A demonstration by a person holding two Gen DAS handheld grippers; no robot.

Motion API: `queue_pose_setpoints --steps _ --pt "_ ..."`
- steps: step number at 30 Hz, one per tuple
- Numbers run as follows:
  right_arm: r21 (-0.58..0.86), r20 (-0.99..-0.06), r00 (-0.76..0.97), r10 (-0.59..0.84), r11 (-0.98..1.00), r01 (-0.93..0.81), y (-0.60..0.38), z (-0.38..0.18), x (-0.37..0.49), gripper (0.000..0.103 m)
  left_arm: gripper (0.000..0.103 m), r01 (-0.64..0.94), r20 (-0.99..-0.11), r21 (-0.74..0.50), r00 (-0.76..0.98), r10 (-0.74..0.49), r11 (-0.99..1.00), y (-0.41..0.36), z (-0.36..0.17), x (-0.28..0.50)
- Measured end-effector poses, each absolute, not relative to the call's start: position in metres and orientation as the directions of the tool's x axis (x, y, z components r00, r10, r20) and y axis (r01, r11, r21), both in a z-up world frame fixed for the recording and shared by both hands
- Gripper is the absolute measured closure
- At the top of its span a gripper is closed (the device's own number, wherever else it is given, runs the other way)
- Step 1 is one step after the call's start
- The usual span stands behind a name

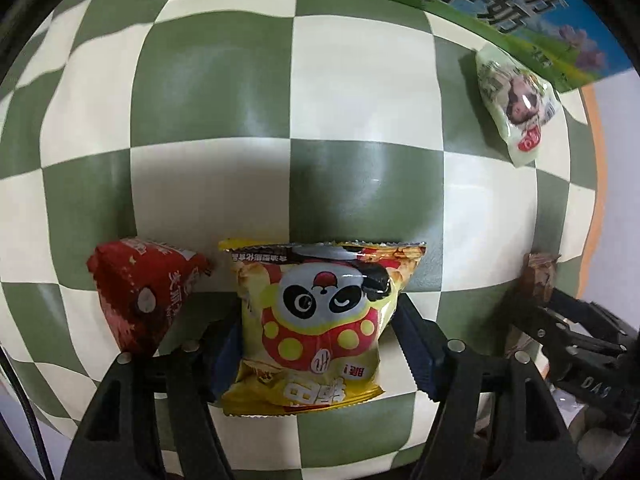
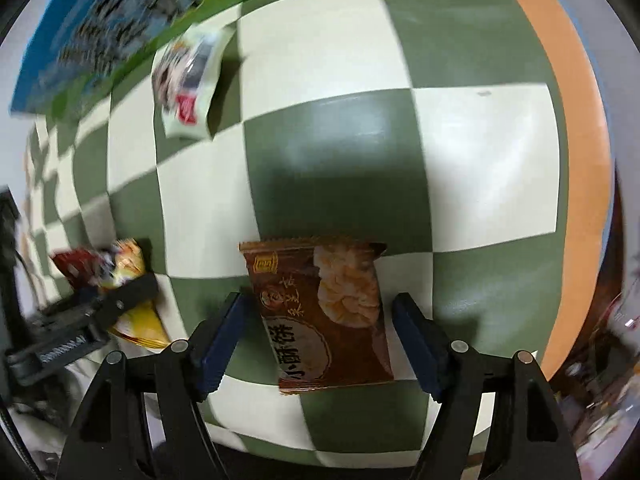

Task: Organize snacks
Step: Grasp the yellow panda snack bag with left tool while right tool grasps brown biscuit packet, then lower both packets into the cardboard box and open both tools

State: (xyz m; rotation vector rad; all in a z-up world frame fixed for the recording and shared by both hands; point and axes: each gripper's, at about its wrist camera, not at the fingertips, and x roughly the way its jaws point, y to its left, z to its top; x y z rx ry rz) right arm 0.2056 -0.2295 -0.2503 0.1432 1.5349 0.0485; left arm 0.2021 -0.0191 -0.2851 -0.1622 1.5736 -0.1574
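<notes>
While both tools point down at the checked cloth (image 1: 360,92):
Left gripper (image 1: 316,332): pads clamped on yellow panda packet (image 1: 316,320)
Right gripper (image 2: 316,340): jaws apart, brown biscuit packet (image 2: 320,312) between, untouched
Red packet (image 1: 140,292): beside the yellow one
Pale green packet (image 1: 516,104): against the milk carton box (image 1: 500,8)

Your panda bag (image 1: 320,328) lies on the bench (image 1: 360,100) between your left fingers (image 1: 416,344), a packet (image 1: 140,292) just left, the box (image 1: 480,4) far behind.
</notes>
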Motion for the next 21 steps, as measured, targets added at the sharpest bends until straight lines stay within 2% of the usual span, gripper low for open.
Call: queue_pose_setpoints --steps 1,3,4,12,15,21 --pt "0.102 -0.994 0.043 0.1 0.994 0.048 -0.225 -0.252 0.203 0.026 0.041 0.003 -0.981 -0.193 0.001 -0.193 0.981 -0.028 -0.283 0.194" --pt "0.053 -0.997 0.062 0.05 0.998 0.043 -0.219 -0.253 0.2 0.04 0.047 0.005 -0.982 -0.187 0.02 -0.187 0.982 -0.032 -0.278 0.19" --pt "0.051 -0.996 0.07 0.048 0.998 0.043 -0.216 -0.253 0.198 0.042 0.05 0.0 -0.982 -0.189 0.028 -0.189 0.982 -0.032 -0.275 0.189" --pt "0.17 -0.979 0.124 0.161 0.983 0.066 -0.224 -0.219 0.193 0.043 0.051 -0.007 -0.962 -0.248 0.118 -0.245 0.969 -0.029 -0.227 0.186" --pt "0.233 -0.961 0.168 0.222 0.971 0.054 -0.225 -0.188 0.196 0.043 0.051 0.016 -0.94 -0.291 0.183 -0.289 0.957 -0.031 -0.187 0.196" --pt "0.324 -0.902 0.294 0.318 0.946 -0.027 -0.219 -0.098 0.242 0.043 0.051 0.084 -0.881 -0.364 0.294 -0.372 0.928 -0.012 -0.1 0.271"
